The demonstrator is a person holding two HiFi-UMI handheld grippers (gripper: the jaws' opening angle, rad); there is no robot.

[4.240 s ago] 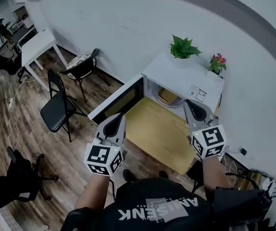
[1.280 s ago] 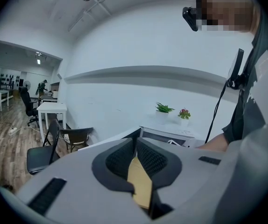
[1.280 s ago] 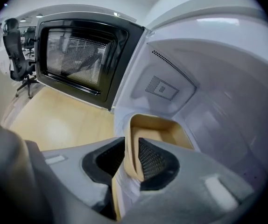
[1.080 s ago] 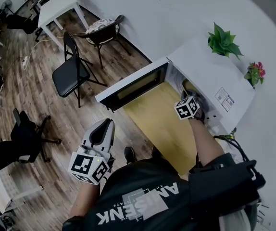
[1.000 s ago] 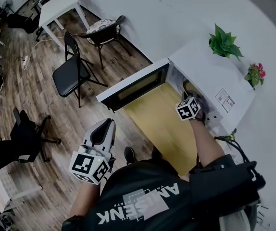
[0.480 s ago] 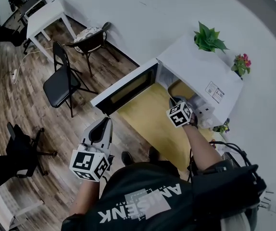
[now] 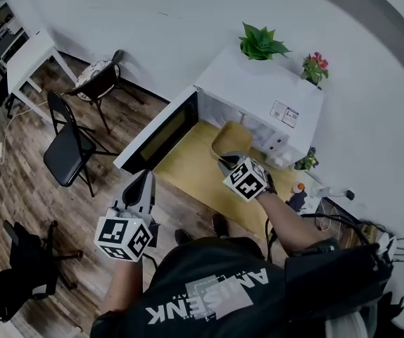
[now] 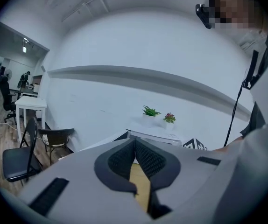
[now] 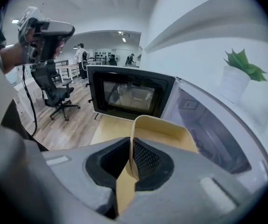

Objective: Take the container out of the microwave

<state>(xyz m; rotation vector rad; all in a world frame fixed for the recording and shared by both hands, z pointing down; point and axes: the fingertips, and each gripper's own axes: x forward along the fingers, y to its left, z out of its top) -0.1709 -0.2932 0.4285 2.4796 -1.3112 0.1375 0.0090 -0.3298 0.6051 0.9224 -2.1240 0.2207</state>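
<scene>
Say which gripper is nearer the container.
Right. The right gripper grips the container by its rim; the left gripper is shut, empty, apart from it, over the floor beside the microwave door.

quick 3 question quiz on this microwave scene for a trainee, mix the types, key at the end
1. Which gripper pinches the container by its rim? A left, B right, C both
2. True or false: the microwave has its door open.
3. How many potted plants stand on top of the microwave?

Key: 1 B, the right gripper; 2 true; 3 two
</scene>
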